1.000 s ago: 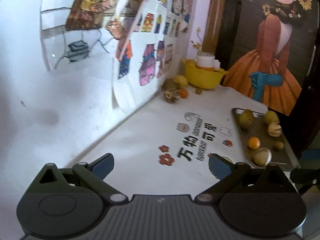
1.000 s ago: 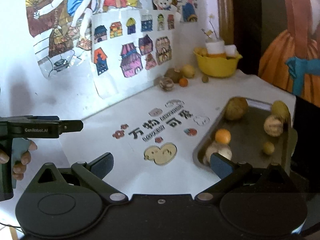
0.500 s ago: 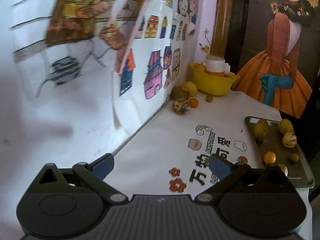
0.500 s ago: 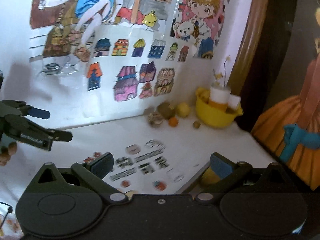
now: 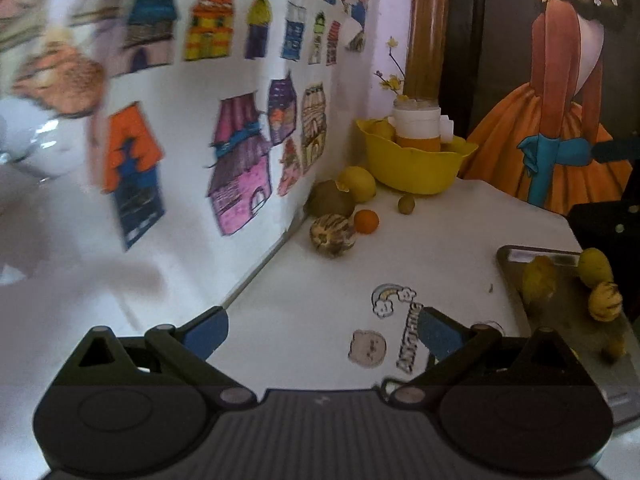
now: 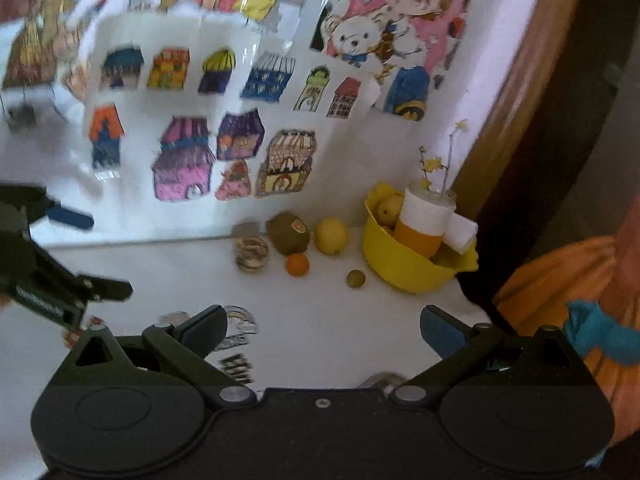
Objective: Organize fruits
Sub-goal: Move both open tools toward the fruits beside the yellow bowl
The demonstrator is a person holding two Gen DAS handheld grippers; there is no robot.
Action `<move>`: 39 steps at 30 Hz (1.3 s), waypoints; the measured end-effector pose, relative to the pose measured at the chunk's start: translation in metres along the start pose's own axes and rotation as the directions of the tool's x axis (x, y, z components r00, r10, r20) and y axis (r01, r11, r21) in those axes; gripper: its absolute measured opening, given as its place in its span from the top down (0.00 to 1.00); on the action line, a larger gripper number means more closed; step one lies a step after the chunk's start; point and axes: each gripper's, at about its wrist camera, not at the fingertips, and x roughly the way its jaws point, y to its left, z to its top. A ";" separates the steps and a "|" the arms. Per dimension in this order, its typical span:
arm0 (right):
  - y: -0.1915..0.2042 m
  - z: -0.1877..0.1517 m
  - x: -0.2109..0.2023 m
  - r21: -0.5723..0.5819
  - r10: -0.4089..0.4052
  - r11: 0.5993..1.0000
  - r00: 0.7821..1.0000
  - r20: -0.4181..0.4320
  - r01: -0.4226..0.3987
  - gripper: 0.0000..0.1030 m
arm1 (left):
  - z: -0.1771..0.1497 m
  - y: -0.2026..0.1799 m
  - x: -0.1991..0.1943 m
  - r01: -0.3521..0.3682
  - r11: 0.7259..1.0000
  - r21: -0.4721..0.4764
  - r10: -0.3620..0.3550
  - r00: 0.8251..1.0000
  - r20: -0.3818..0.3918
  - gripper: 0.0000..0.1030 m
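Both tools (image 5: 322,334) (image 6: 324,330) released, empty; five fruits (image 6: 296,264) beside one yellow bowl (image 6: 404,268).

No text reads clearly. On the surface (image 5: 320,280) a printed word (image 5: 408,336) beside the rainbow sticker (image 5: 390,298), at its 5 o'clock, is too blurred to make out.

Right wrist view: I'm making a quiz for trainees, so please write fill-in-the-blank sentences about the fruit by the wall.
1. The small orange fruit lies on the white ____, in front of the brown fruit.
2. The orange-and-white cup stands inside the ____ bowl.
3. The tongs of the right gripper are ____, holding nothing.
4. The striped fruit lies to the ____ of the brown fruit.

Missing words: table; yellow; open; left
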 end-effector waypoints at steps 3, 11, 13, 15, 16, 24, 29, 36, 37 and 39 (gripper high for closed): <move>-0.011 -0.006 0.027 -0.076 0.014 0.997 1.000 -0.013 -0.015 0.01 | 0.006 -0.004 0.021 0.012 0.999 0.039 -0.012 1.000 0.010 0.00; -0.040 -0.023 0.086 -0.100 0.111 0.988 0.993 -0.045 -0.115 0.01 | 0.010 -0.020 0.059 0.031 0.982 0.187 -0.045 0.997 0.069 0.00; -0.044 -0.024 0.101 -0.121 0.130 0.983 0.989 -0.070 -0.138 0.01 | 0.011 -0.022 0.068 0.034 0.976 0.215 -0.054 0.995 0.088 0.00; -0.048 -0.024 0.115 -0.123 0.135 0.982 0.988 -0.080 -0.144 0.01 | 0.013 -0.024 0.075 0.026 0.971 0.236 -0.050 0.994 0.095 0.00; -0.051 -0.023 0.122 -0.121 0.139 0.981 0.987 -0.086 -0.149 0.01 | 0.014 -0.024 0.078 0.022 0.970 0.244 -0.047 0.994 0.099 0.00; -0.067 -0.020 0.158 -0.062 0.138 0.988 0.988 -0.066 -0.142 0.01 | 0.016 -0.025 0.100 0.011 0.961 0.277 -0.039 0.994 0.097 0.00; -0.071 -0.020 0.172 -0.013 0.144 0.989 0.988 -0.062 -0.145 0.01 | 0.015 -0.029 0.107 0.012 0.952 0.306 -0.044 0.994 0.101 0.00; -0.078 -0.017 0.184 0.062 0.142 0.989 0.986 -0.081 -0.137 0.01 | 0.019 -0.035 0.117 0.008 0.938 0.348 -0.044 0.994 0.098 0.00; -0.079 -0.016 0.186 0.074 0.140 0.988 0.986 -0.087 -0.134 0.01 | 0.019 -0.036 0.119 0.004 0.933 0.359 -0.042 0.994 0.098 0.00; -0.082 -0.014 0.191 0.108 0.139 0.986 0.986 -0.095 -0.129 0.01 | 0.021 -0.039 0.121 0.000 0.926 0.379 -0.043 0.994 0.104 0.00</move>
